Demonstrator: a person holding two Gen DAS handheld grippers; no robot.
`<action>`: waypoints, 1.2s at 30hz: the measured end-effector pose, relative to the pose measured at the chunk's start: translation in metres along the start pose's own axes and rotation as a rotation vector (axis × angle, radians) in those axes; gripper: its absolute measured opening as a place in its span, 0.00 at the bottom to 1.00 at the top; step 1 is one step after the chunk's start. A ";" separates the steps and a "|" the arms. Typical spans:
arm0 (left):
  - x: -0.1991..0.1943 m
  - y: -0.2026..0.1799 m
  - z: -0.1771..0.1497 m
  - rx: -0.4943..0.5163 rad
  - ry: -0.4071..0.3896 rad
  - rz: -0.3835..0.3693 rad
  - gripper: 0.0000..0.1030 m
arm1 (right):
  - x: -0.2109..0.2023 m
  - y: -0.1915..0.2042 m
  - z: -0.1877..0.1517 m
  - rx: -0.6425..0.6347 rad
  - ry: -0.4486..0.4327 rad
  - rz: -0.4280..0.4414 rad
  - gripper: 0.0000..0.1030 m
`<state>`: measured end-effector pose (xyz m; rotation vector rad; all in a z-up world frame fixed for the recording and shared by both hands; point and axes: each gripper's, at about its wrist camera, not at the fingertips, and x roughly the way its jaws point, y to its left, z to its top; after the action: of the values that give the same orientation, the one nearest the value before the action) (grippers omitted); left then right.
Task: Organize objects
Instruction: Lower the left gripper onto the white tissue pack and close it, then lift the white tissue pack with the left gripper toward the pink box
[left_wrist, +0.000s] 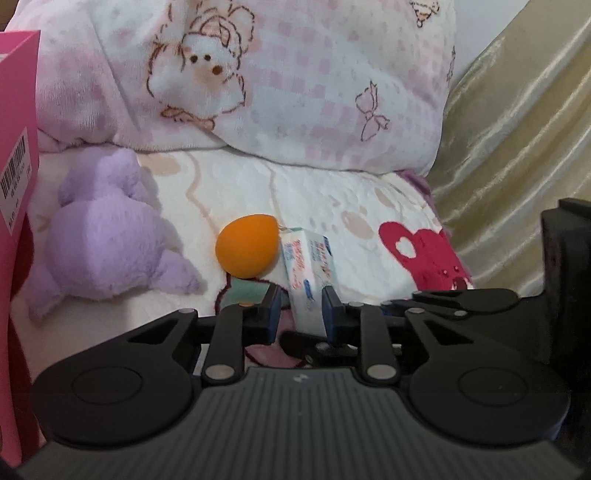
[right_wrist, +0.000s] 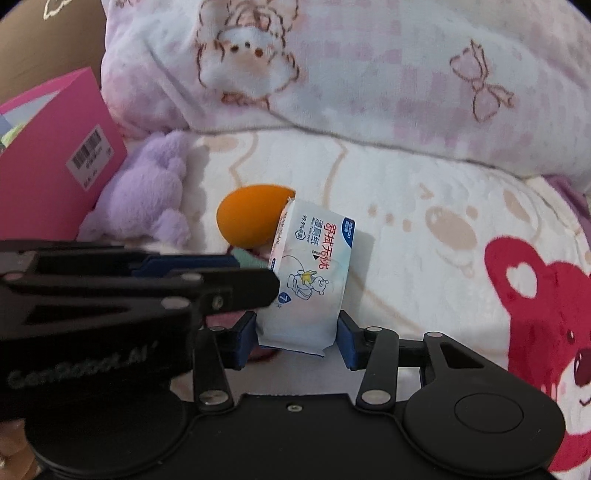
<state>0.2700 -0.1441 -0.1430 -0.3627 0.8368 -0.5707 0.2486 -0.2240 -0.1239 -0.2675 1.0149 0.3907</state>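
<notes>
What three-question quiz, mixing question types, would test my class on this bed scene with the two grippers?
1. True or false: the orange sponge lies to the right of the pack of wipes.
2. What sits between the fingers of the right gripper? A a cup; B the pack of wipes; C a sock.
3. What colour is the plush toy beside the pink box?
Key: 1 false, the sponge lies on the pack's left in both views. 2 B. 3 purple.
</notes>
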 end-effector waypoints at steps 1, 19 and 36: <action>0.001 -0.001 -0.001 0.003 0.010 0.001 0.22 | -0.001 0.002 -0.001 -0.008 0.024 0.001 0.49; 0.008 0.001 -0.009 -0.088 0.151 -0.019 0.17 | -0.005 -0.002 -0.015 0.022 0.112 0.149 0.53; 0.010 0.000 -0.011 -0.084 0.185 0.000 0.16 | 0.004 0.006 -0.014 -0.062 0.121 0.107 0.48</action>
<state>0.2667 -0.1507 -0.1557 -0.3902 1.0408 -0.5762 0.2370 -0.2233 -0.1343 -0.2962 1.1399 0.5081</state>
